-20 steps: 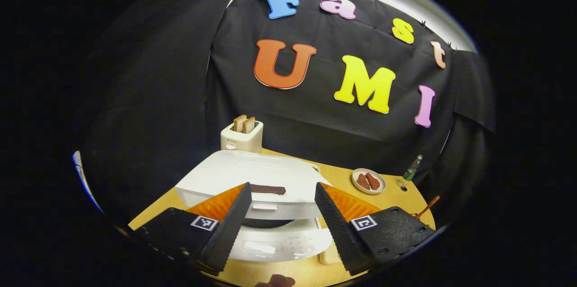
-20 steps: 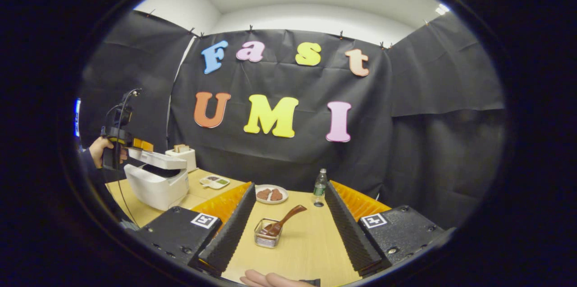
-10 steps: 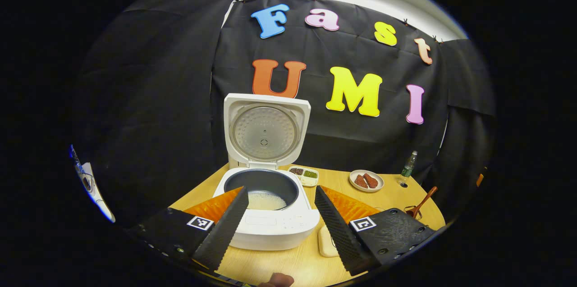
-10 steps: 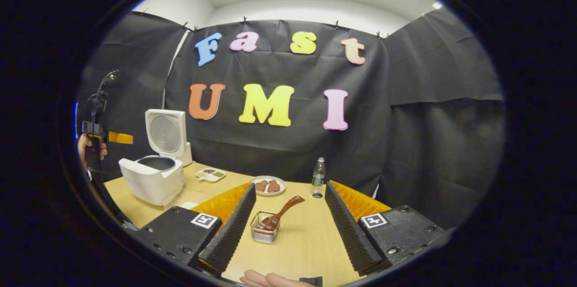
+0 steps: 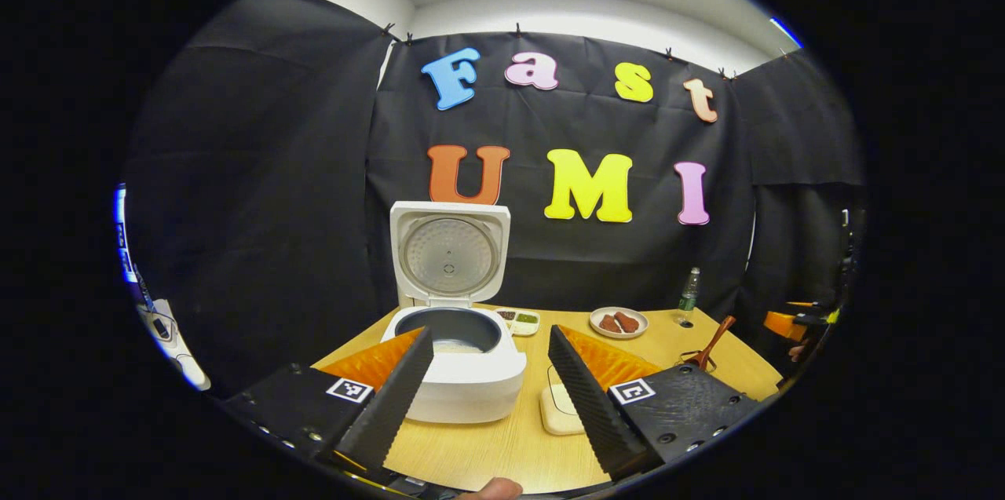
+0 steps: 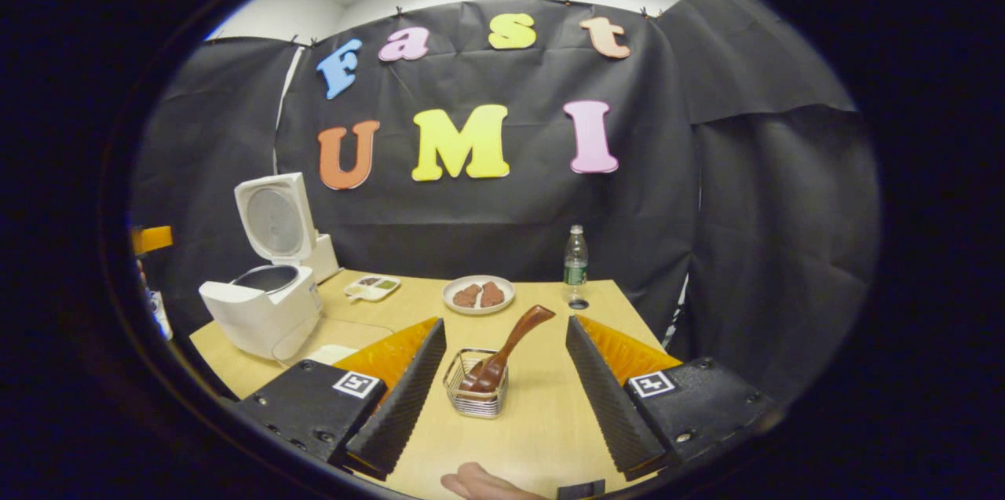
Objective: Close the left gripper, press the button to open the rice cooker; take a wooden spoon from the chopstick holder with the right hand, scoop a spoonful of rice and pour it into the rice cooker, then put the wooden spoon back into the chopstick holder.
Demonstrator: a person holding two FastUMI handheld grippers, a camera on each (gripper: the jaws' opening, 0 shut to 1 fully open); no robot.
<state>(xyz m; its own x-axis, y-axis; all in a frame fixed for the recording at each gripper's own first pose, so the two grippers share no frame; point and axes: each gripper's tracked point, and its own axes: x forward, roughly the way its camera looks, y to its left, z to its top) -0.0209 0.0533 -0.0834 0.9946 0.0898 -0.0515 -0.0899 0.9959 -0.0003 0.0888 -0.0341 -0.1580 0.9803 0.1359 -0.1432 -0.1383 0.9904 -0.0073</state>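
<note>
Both grippers point(image 5: 488, 398) point(image 6: 502, 390) have retreated — fingers wide apart, empty — over wooden table point(image 6: 542, 421), black-draped booth.

My left claw point(image 5: 488, 386) carries two long wedge-shaped fingers with fine sawtooth ridging along their inner faces and ribbed panels behind them. Each finger sits on a flat textured black block with small round screws near its edges and a square black-and-white marker tag on top. My right claw point(image 6: 502, 386) is built the same way: ridged fingers, ribbed backing, screwed blocks, one square tag on each.
</note>
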